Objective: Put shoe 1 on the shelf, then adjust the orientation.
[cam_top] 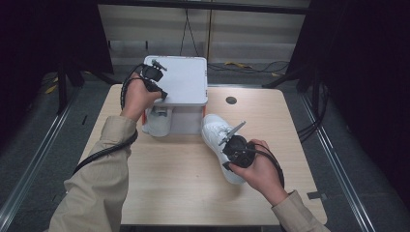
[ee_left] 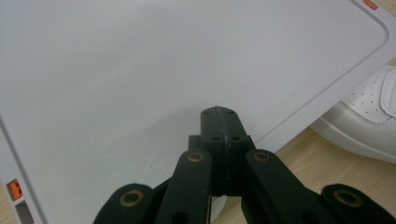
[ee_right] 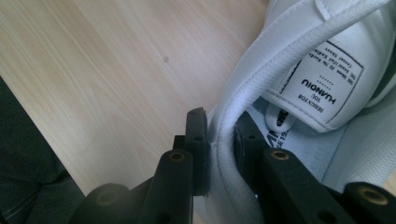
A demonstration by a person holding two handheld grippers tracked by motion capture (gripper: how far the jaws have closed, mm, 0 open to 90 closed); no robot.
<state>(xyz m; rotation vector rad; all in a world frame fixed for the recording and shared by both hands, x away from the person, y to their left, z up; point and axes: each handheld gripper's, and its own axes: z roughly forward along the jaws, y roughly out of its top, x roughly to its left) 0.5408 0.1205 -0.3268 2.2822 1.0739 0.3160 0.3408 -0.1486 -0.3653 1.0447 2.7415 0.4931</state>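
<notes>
High cam overhead, gripper cams close-up

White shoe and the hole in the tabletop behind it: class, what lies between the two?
Nothing: in the high view, bare wooden table separates the white shoe from the hole.

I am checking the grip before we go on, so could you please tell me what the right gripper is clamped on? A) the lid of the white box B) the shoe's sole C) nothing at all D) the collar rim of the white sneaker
D: in the right gripper view, the right gripper has one jaw outside and one inside the white sneaker's padded collar rim.
</notes>
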